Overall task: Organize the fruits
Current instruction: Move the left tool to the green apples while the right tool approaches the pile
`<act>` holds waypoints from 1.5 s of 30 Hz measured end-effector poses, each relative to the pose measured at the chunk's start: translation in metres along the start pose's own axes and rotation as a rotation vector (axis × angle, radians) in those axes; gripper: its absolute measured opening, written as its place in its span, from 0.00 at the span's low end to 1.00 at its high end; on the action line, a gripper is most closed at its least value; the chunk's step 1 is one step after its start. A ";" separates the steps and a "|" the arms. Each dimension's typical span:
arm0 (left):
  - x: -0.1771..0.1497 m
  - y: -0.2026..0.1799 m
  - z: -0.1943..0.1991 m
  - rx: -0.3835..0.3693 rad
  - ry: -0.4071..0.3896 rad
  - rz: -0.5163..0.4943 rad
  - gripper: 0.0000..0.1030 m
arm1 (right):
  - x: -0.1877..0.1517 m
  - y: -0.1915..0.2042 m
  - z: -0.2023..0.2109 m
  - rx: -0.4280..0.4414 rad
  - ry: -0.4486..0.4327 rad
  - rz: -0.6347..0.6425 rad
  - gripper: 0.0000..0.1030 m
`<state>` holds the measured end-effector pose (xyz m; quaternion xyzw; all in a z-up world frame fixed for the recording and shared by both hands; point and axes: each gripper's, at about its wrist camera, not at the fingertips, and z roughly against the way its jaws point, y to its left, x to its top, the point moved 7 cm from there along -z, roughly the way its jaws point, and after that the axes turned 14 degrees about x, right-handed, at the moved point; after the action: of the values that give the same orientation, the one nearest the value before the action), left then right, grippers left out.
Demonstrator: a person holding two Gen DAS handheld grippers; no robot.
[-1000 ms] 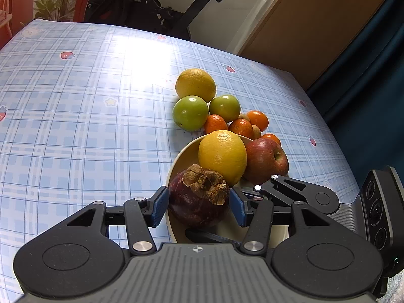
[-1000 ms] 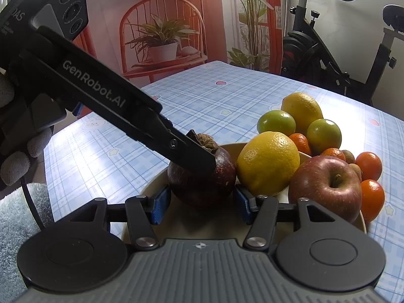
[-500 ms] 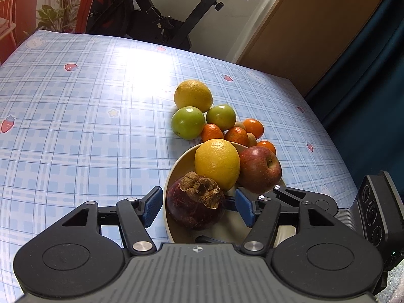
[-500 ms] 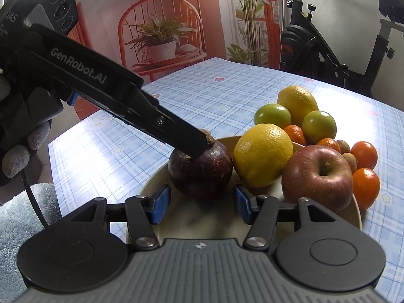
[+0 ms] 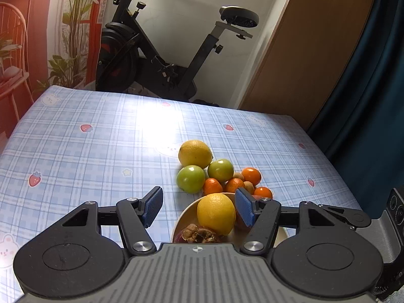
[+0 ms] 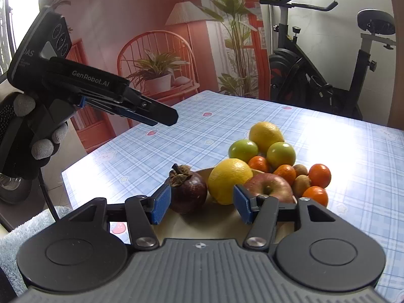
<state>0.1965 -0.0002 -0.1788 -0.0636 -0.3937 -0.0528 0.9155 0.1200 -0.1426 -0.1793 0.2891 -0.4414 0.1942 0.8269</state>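
A cream bowl (image 6: 202, 223) holds a dark purple mangosteen (image 6: 188, 192), a yellow citrus (image 6: 229, 180) and a red apple (image 6: 269, 186). My right gripper (image 6: 202, 207) is open just short of the bowl, with the mangosteen a little past its left pad. My left gripper (image 5: 198, 208) is open and empty, raised above the bowl's rim (image 5: 183, 217). From there the mangosteen (image 5: 199, 234) peeks out low under the citrus (image 5: 216, 213). In the right wrist view the left gripper (image 6: 161, 117) hangs high at the left in a gloved hand (image 6: 38, 149).
Beyond the bowl on the checked tablecloth (image 5: 101, 151) lie a lemon (image 6: 266, 136), two green fruits (image 6: 243, 149), several tangerines (image 6: 319, 175) and small kiwis (image 6: 300, 183). An exercise bike (image 5: 156, 58) stands behind the table. A fluffy blue cloth (image 6: 22, 229) lies at the near left.
My left gripper let go of the mangosteen, opened and rose away from the bowl. The right gripper pulled back and up. The mangosteen stays in the bowl.
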 end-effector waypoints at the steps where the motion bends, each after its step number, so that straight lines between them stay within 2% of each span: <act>1: 0.004 -0.002 0.001 0.006 -0.026 -0.007 0.64 | 0.003 -0.007 0.004 -0.014 -0.008 -0.007 0.57; 9: 0.025 -0.014 -0.016 0.062 -0.094 -0.051 0.64 | 0.011 -0.065 0.024 -0.130 -0.023 -0.062 0.53; 17: 0.039 -0.001 -0.032 0.132 -0.127 -0.005 0.68 | 0.018 -0.103 0.025 -0.208 -0.034 -0.107 0.53; 24: 0.043 0.005 -0.044 0.163 -0.104 0.037 0.61 | 0.031 -0.113 0.008 -0.195 -0.036 -0.121 0.52; 30: 0.047 0.001 -0.053 0.179 -0.101 -0.003 0.62 | 0.041 -0.119 -0.013 -0.175 0.001 -0.101 0.50; 35: 0.050 -0.003 -0.060 0.159 -0.092 -0.020 0.62 | 0.046 -0.123 -0.025 -0.156 0.027 -0.088 0.50; 45: 0.040 0.001 -0.083 0.114 0.002 -0.021 0.61 | 0.048 -0.132 -0.044 -0.127 0.070 -0.088 0.49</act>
<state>0.2838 -0.0142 -0.2064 -0.0071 -0.3956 -0.0399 0.9175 0.2491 -0.2102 -0.1986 0.2480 -0.4105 0.1393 0.8663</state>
